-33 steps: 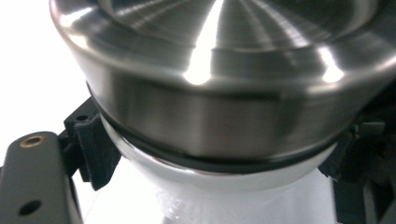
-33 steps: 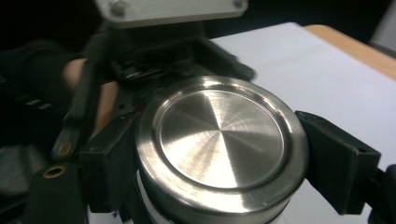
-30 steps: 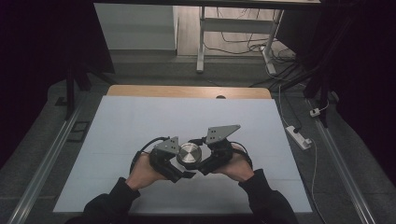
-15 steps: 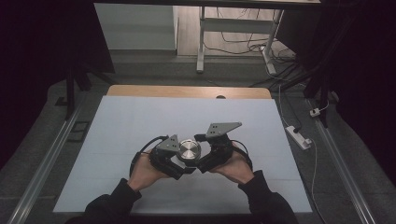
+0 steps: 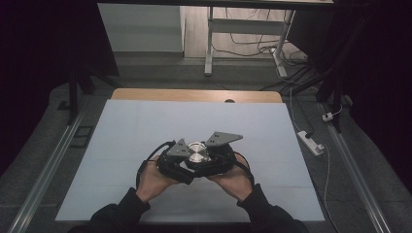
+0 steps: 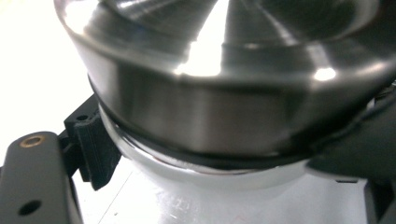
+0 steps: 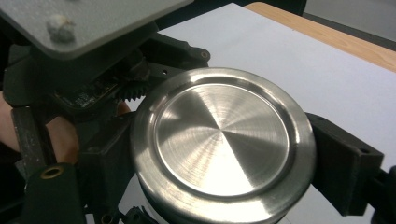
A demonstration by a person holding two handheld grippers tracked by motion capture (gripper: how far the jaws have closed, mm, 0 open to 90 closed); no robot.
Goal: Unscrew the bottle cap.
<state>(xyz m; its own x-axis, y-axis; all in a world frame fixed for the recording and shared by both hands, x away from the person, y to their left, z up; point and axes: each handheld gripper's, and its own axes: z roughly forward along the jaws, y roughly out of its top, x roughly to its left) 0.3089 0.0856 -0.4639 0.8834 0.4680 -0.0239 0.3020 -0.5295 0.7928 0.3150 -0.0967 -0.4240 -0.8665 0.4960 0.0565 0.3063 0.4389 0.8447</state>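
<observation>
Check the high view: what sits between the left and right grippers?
A round metal lidded container, between the left gripper and right gripper, both shut on it. The right gripper view shows its brushed lid between the black jaws.

No text, label or number seems readable anywhere on the metal container (image 7: 223, 144).

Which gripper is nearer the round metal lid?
Right. The right gripper clamps the lid itself; the left gripper grips the tin's body just below it.
</observation>
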